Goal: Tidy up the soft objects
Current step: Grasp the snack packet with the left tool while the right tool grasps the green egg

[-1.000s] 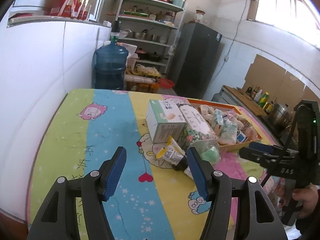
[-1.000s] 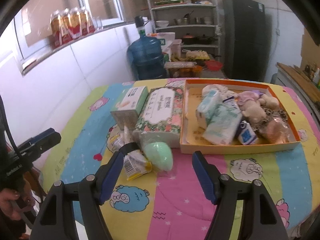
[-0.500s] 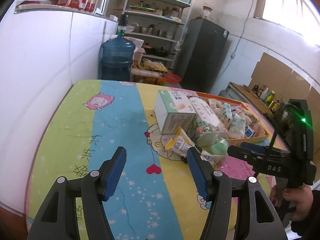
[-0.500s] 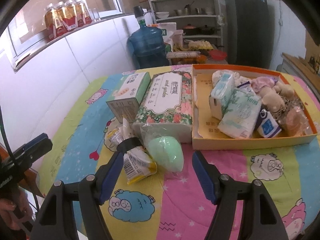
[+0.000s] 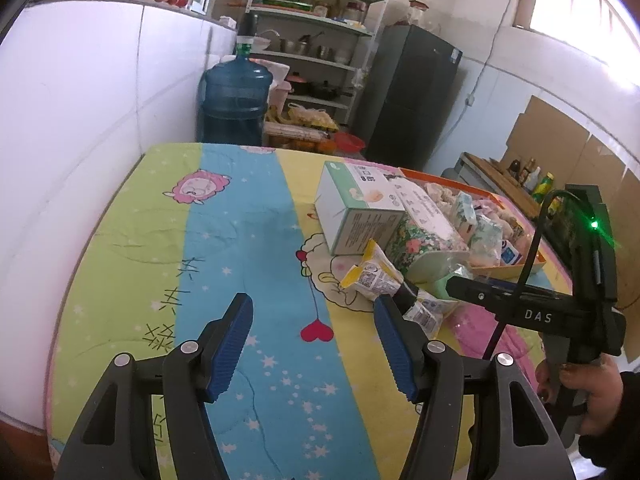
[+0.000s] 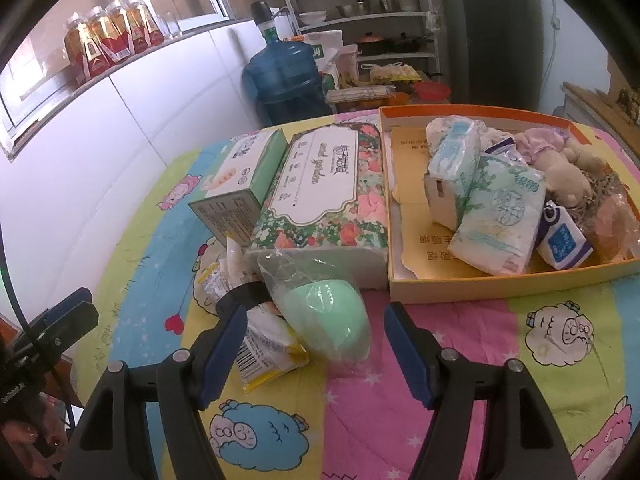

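Right claw (image 6: 316,344), wide open and empty, has closed in on the bagged green sponge (image 6: 326,316); grasp appears imminent; left claw (image 5: 314,342) idle, wide

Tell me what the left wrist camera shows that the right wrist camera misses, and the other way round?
Only the left view shows the right claw from the side, gripped by a hand, plus bare quilt beside the pile. Only the right view shows the plush toy and tissue packs clearly inside the orange tray, and the bottles on the sill. Both show the green egg-shaped sponge, the floral tissue pack, the white-green box and the water jug.
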